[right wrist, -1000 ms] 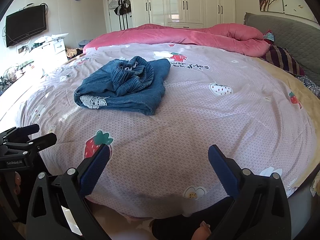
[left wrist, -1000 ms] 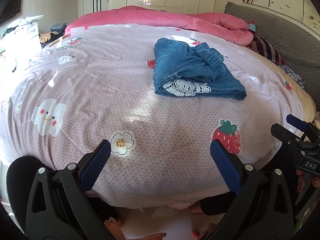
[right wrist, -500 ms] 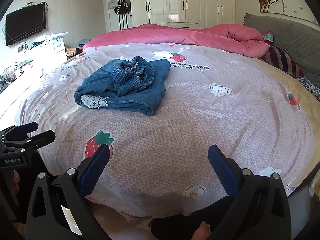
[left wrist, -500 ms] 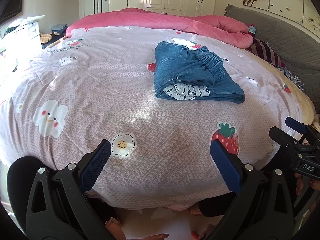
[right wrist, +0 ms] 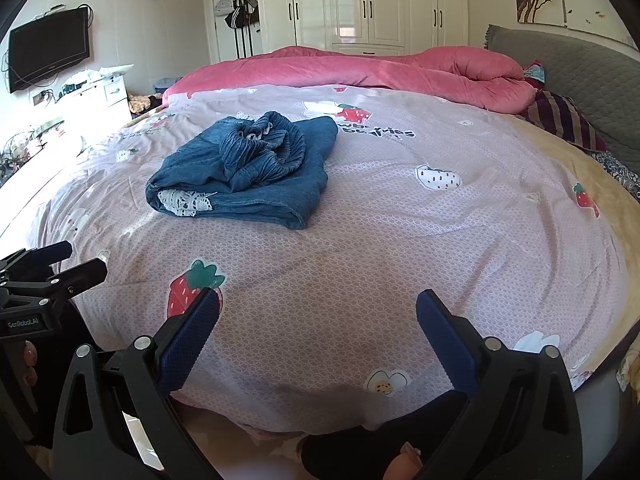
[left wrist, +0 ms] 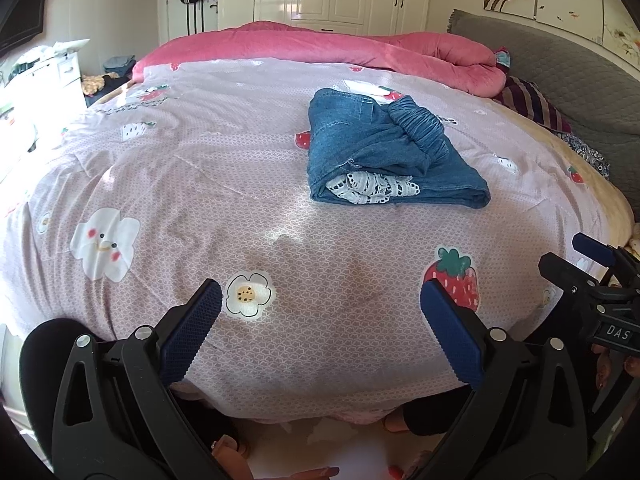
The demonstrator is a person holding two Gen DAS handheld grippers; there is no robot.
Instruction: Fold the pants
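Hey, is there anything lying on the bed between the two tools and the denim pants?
Nothing visible. Between the open left tool and the pants there is only bare printed bedspread, and the same holds from the open right tool. Both tools hang at the bed's near edge, apart from the pants.

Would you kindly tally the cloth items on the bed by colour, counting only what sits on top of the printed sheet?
Blue: 1, the folded pants
Pink: 1, the bunched quilt
Striped dark red: 1, the pillow
Total: 3, all lying on the printed sheet.
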